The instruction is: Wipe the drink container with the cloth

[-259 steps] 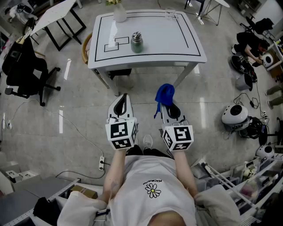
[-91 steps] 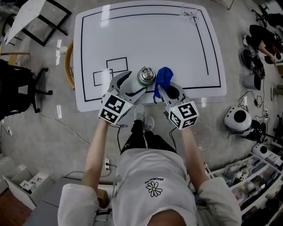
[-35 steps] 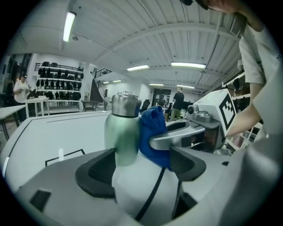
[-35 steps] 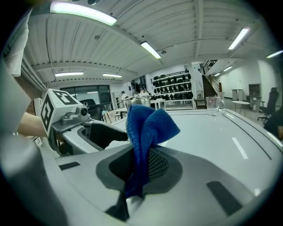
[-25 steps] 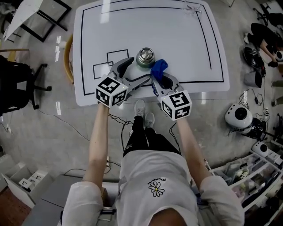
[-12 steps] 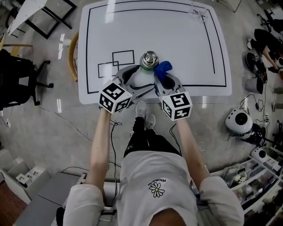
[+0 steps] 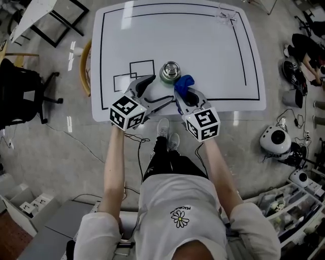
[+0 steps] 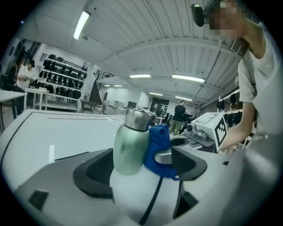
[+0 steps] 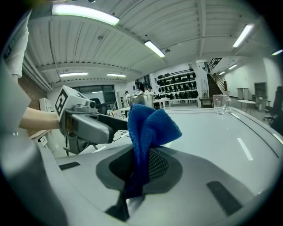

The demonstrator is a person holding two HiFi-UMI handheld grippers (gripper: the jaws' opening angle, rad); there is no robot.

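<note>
Tight spot is the front edge of the table (image 7: 244, 61). The drink container (image 7: 170, 71) stands there with the cloth (image 7: 185, 81) up against its right side, so that side is blocked. The left gripper (image 7: 160, 87), jaws apart, and the right gripper (image 7: 182, 94) crowd its near side. Left of the container and behind it there's open tabletop, with only a glass (image 7: 224, 15) off at the far right corner.

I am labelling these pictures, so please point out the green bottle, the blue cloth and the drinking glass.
green bottle (image 8: 129, 148): left gripper view, on its green body.
blue cloth (image 9: 152, 126): right gripper view, on its upper fold.
drinking glass (image 9: 221, 105): right gripper view, on its clear wall.
</note>
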